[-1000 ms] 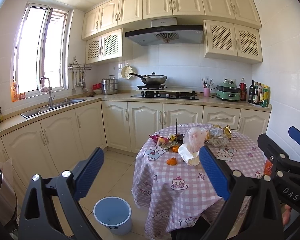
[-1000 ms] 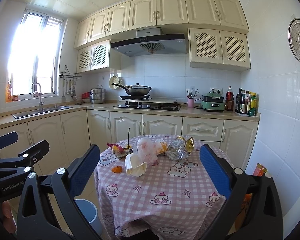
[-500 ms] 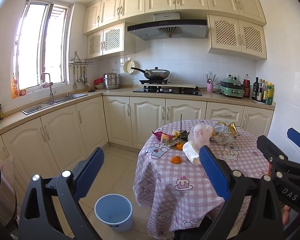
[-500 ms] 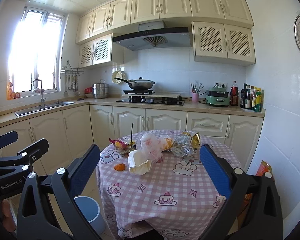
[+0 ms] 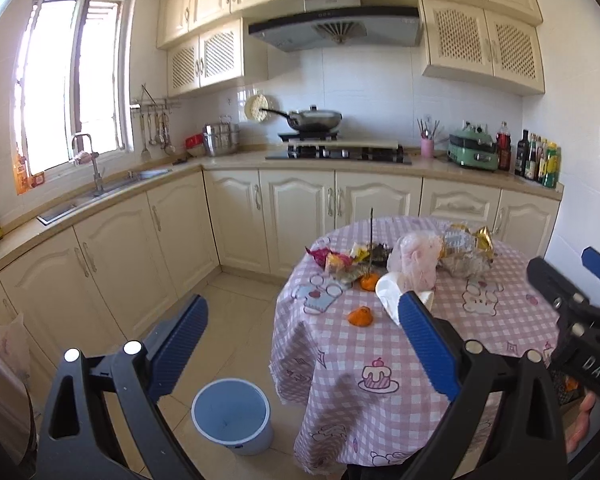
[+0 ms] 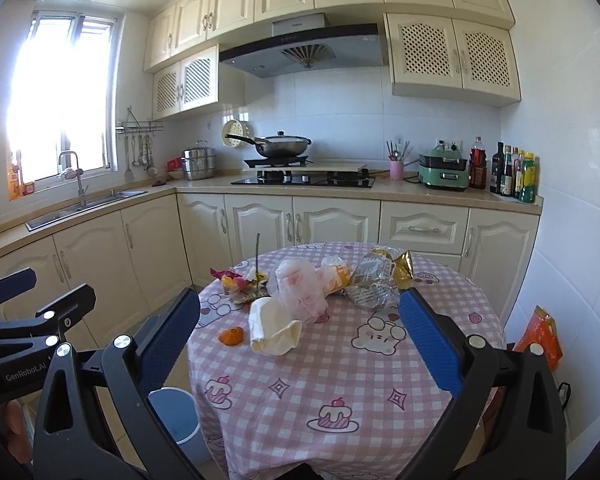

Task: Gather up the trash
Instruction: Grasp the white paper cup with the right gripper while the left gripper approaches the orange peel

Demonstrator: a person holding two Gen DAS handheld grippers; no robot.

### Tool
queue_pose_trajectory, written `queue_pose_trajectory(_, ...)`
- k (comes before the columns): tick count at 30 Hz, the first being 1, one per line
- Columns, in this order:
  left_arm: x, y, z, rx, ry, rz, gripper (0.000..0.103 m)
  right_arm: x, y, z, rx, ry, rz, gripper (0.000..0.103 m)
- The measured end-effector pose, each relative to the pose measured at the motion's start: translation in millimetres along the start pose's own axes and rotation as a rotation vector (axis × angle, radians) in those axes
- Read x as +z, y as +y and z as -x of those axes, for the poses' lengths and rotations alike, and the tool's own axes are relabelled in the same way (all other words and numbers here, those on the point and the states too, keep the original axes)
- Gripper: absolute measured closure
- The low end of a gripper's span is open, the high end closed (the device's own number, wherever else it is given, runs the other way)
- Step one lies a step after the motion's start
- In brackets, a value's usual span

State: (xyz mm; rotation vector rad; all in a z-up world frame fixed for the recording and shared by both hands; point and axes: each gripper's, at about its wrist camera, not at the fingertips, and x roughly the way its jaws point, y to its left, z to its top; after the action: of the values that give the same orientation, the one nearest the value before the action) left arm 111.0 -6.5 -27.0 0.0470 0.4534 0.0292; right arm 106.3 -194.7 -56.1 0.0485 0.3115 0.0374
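Observation:
A round table with a pink checked cloth (image 6: 339, 380) (image 5: 339, 360) carries trash: a crushed white paper cup (image 6: 270, 326) (image 5: 387, 298), orange peel (image 6: 231, 336) (image 5: 359, 317), a pink plastic bag (image 6: 300, 288) (image 5: 415, 260), a foil wrapper (image 6: 379, 276) (image 5: 465, 246) and small wrappers (image 6: 236, 284) (image 5: 335, 260). A light blue bin (image 5: 232, 414) (image 6: 176, 420) stands on the floor left of the table. My left gripper (image 5: 303, 344) and right gripper (image 6: 300, 336) are both open and empty, held short of the table.
Cream kitchen cabinets run behind the table, with a sink (image 5: 96, 196) at left and a hob with a wok (image 6: 284, 146). Bottles (image 6: 515, 176) stand at the counter's right end. An orange bag (image 6: 539, 336) leans by the right wall.
Both grippers have moved forward toward the table and tilted down a little, so table and bin look larger. Both stay open and empty.

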Motion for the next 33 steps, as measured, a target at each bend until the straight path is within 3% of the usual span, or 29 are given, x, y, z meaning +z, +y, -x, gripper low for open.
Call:
queue_pose_trajectory(10,-15.4,-20.8,-96.7,-0.116,0.197,0.008,0.009,-20.8,-28.7,-75.5,-0.097,0.132,-0.025,0.007)
queue_pose_trajectory(13,-20.9,-26.5,-126.8,-0.135,0.256,0.013,0.009,-27.0,-32.8,-101.0,-0.067,0.180,-0.056,0.007)
queue_pose_trajectory(16,-25.2,-21.0,-150.6,-0.108,0.291,0.030,0.009,-28.9,-26.7,-123.2,-0.011,0.223,-0.077,0.007)
queue_pose_trajectory(22,-26.4,-0.3,-166.8,-0.044,0.303,0.049,0.009,-36.2,6.0,-163.6,0.108,0.296,-0.081,0.007)
queue_pose_trajectory(29,-30.5,15.7,-176.2,-0.042,0.320,0.069,0.009,-49.9,28.7,-204.6,0.147,0.415,-0.077,0.007)
queue_pose_trajectory(30,-31.3,16.5,-178.3,-0.044,0.322,0.070,0.009,-51.0,29.3,-206.7,0.152,0.424,-0.078,0.008)
queue_pose_trajectory(32,-32.0,17.6,-181.7,-0.052,0.325,0.071,0.009,-53.2,29.5,-211.1,0.159,0.443,-0.084,0.022)
queue_pose_trajectory(33,-32.2,17.7,-183.2,-0.058,0.327,0.069,0.009,-54.3,29.4,-212.8,0.158,0.452,-0.084,0.034)
